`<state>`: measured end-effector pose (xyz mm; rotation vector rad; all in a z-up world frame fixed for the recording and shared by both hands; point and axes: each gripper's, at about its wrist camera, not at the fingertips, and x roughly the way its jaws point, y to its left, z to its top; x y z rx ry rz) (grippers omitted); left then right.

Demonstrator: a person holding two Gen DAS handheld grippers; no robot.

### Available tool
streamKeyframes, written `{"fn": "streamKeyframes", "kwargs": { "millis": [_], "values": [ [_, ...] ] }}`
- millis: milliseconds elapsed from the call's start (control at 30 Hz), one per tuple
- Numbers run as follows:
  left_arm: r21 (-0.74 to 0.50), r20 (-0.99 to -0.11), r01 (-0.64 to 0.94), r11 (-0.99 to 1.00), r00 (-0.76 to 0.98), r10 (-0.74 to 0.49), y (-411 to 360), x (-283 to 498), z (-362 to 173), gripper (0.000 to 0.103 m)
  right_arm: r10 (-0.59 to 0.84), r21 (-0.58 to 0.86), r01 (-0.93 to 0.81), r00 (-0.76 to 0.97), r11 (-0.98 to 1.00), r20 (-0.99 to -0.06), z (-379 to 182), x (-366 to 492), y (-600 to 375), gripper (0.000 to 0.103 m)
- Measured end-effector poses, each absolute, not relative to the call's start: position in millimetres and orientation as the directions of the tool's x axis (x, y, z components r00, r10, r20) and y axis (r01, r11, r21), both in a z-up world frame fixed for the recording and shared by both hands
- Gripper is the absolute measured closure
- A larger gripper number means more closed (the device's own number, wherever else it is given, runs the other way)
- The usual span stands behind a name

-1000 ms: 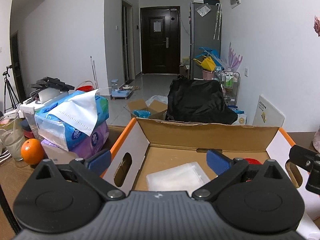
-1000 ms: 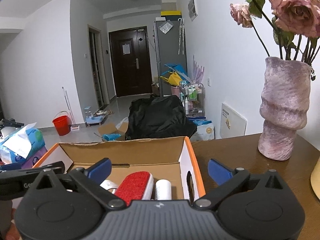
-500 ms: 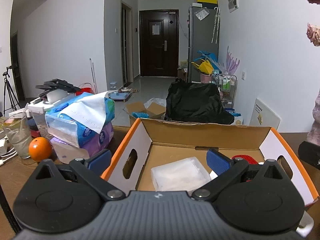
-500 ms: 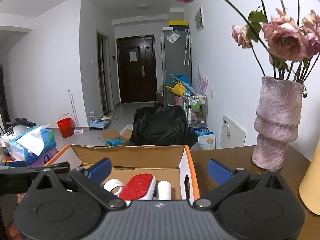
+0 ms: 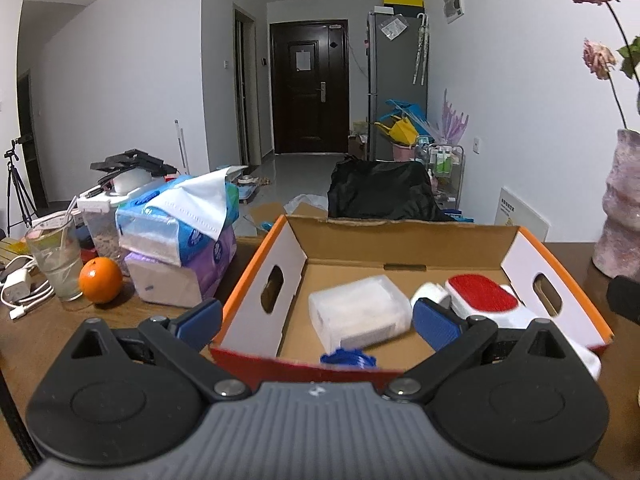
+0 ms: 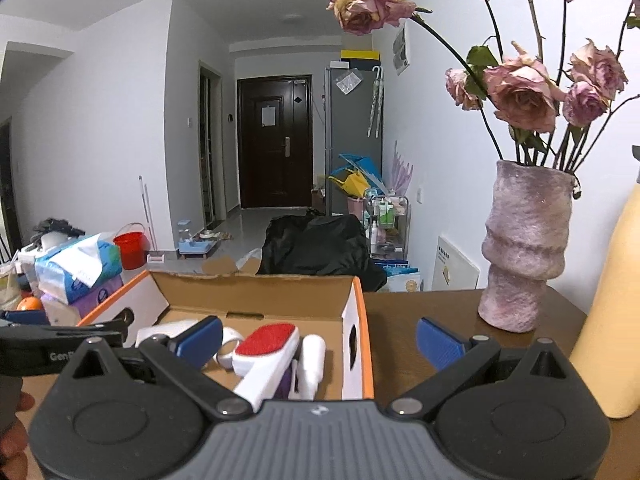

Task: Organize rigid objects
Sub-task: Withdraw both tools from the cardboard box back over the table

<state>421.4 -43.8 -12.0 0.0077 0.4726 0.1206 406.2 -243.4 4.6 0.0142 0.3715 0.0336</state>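
cardboard box ahead of both spread, empty jaw pairs | left gripper view alone shows clear plastic case between its jaws, blue scrap nearer | right gripper view alone shows vase beyond right jaw | lint brush in box, red head pointing away, handle toward jaws

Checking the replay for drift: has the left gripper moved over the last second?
Yes. The left gripper has pulled back and risen: the cardboard box sits farther off, its near red rim now showing.
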Motion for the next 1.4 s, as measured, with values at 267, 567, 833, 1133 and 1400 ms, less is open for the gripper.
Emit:
{"fn": "streamKeyframes", "kwargs": {
  "millis": [267, 567, 833, 1133, 1400],
  "values": [
    [0.052, -0.453, -0.099, 0.994, 0.884, 0.112, -45, 387, -16, 0.000, 0.022, 0.001, -0.023, 0.932, 1.000, -0.361, -3, 373, -244, 0.000],
    [0.069, -0.464, -0.066, 0.995, 0.881, 0.091, -50, 348, -25, 0.000, -0.030, -0.023, 0.023, 0.928, 0.999, -0.370, -17, 336, -249, 0.000],
    [0.072, -0.480, -0.048, 0.996, 0.874, 0.076, -50, 313, -32, 0.000, -0.064, -0.060, 0.043, 0.915, 0.997, -0.399, -33, 299, -246, 0.000],
    [0.072, -0.510, -0.036, 0.997, 0.857, 0.068, -48, 282, -42, 0.000, -0.092, -0.088, 0.058, 0.890, 0.994, -0.447, -51, 263, -241, 0.000],
    [0.075, -0.529, -0.031, 0.997, 0.846, 0.067, -44, 262, -49, 0.000, -0.105, -0.082, 0.073, 0.855, 0.994, -0.509, -70, 241, -238, 0.000]
  ]
}}
